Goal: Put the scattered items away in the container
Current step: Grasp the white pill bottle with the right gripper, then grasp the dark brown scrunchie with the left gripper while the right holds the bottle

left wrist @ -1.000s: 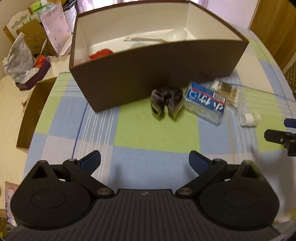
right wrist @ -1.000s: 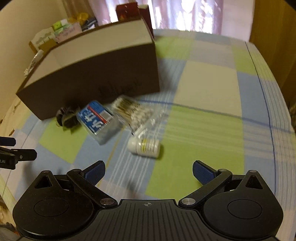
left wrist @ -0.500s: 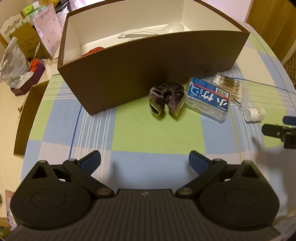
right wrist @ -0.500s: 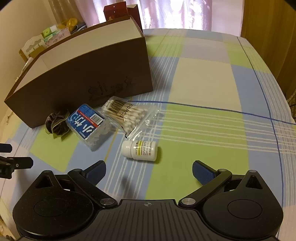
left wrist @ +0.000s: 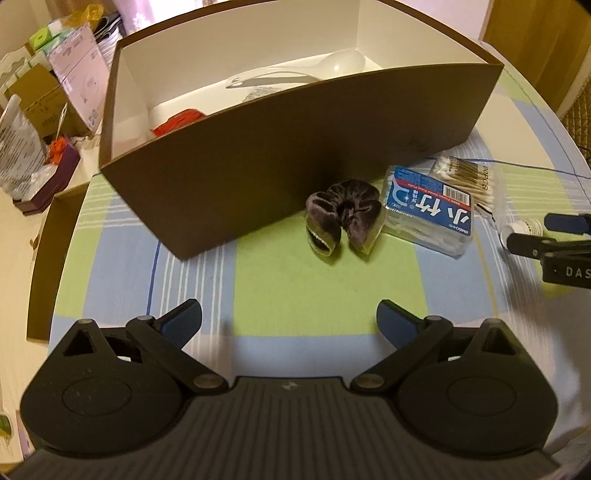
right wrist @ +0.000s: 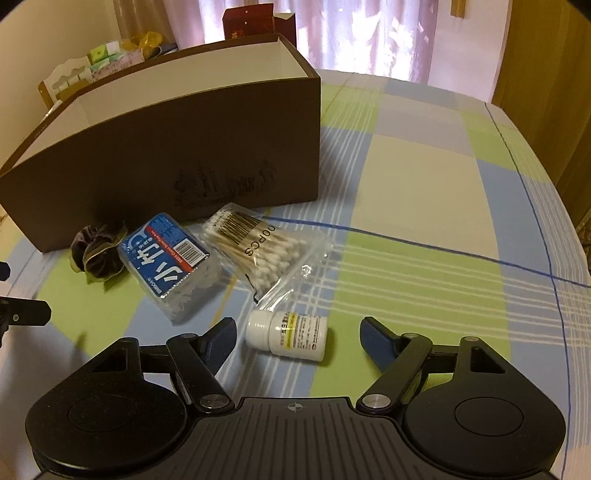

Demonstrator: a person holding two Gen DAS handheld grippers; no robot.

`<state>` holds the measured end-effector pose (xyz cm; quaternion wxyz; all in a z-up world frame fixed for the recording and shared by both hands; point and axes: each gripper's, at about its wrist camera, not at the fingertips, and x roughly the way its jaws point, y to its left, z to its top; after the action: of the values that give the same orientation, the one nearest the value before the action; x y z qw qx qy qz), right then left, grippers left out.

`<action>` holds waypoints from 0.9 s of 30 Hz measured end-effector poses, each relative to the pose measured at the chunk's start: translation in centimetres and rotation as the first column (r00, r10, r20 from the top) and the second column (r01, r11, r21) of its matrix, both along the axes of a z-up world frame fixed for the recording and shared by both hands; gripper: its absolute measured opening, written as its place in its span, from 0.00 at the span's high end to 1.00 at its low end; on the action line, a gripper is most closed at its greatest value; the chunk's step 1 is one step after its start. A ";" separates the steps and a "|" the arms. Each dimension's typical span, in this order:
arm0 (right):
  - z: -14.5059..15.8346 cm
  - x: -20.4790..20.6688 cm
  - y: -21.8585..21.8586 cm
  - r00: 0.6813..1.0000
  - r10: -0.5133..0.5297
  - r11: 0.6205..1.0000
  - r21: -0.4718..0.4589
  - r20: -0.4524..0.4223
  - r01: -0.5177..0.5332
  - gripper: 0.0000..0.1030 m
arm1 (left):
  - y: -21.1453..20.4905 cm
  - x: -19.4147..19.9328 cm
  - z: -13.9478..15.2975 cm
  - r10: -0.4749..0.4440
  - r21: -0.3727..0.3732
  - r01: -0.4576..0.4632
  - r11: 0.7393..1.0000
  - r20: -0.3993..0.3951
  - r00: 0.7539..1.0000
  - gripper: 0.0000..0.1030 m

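Observation:
A brown open box (left wrist: 295, 155) (right wrist: 192, 155) stands on the checked tablecloth; inside lie a white spoon (left wrist: 325, 70) and something red (left wrist: 177, 122). In front of it lie a dark scrunchie (left wrist: 341, 216) (right wrist: 96, 251), a blue-labelled clear floss-pick box (left wrist: 430, 208) (right wrist: 170, 258), a bag of cotton swabs (left wrist: 469, 181) (right wrist: 266, 251) and a white pill bottle (right wrist: 288, 334) (left wrist: 524, 229). My left gripper (left wrist: 289, 325) is open and empty, short of the scrunchie. My right gripper (right wrist: 298, 336) is open, its fingers either side of the pill bottle.
Cartons, bags and clutter (left wrist: 48, 122) stand off the table's left edge. A red box (right wrist: 251, 22) and curtains are behind the brown box. Bare tablecloth (right wrist: 443, 221) spreads to the right.
Both grippers have moved forward and lower. The scrunchie looms larger in the left view. The pill bottle now sits between the right gripper's open fingers.

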<state>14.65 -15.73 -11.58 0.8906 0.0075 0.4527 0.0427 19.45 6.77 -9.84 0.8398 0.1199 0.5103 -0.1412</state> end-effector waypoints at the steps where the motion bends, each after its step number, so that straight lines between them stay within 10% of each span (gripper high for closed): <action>1: -0.2 0.1 0.0 1.000 0.005 1.000 -0.003 -0.004 -0.005 0.48 | -0.1 0.1 0.0 -0.008 -0.002 0.008 1.000 0.001 1.000 0.03; 23: -0.7 -1.8 -2.8 0.998 -0.054 0.998 0.030 -0.031 0.055 0.52 | -3.1 3.2 -1.9 -0.193 -0.074 0.202 0.977 0.110 0.975 0.32; 27: -0.6 -1.7 -2.7 0.998 -0.052 0.998 0.026 -0.035 0.053 0.52 | -2.7 3.8 -2.5 -0.184 -0.105 0.193 0.976 0.083 0.979 0.75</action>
<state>12.95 -18.45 -12.20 0.8835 0.0321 0.4667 0.0252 23.29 4.02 -12.35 0.8461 0.1254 0.4567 -0.2443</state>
